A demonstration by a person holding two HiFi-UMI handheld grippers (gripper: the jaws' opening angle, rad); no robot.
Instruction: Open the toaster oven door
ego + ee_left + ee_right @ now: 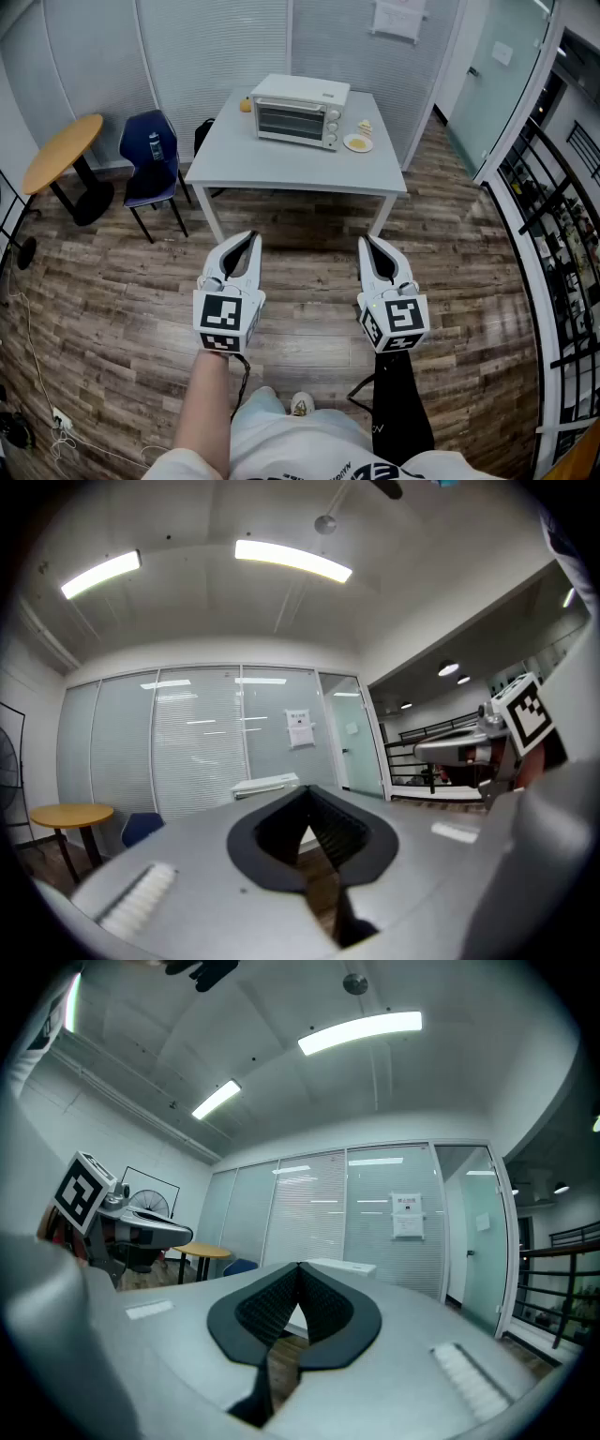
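The white toaster oven [298, 112] stands at the back of a white table [291, 164], its glass door closed. Both grippers hover over the wooden floor, well short of the table. My left gripper [247, 241] is shut with nothing in it, and so is my right gripper [368, 245]. In the left gripper view the jaws [307, 790] meet at the tip, with the toaster oven [265, 784] far behind them. The right gripper view shows its jaws [300, 1267] closed too, and the toaster oven [343, 1267] just beyond.
A plate of food [357, 142] lies right of the oven and an orange object [246, 105] sits at its left. A blue chair [150, 164] and a round wooden table [62, 152] stand at the left. A black railing [553, 225] runs along the right.
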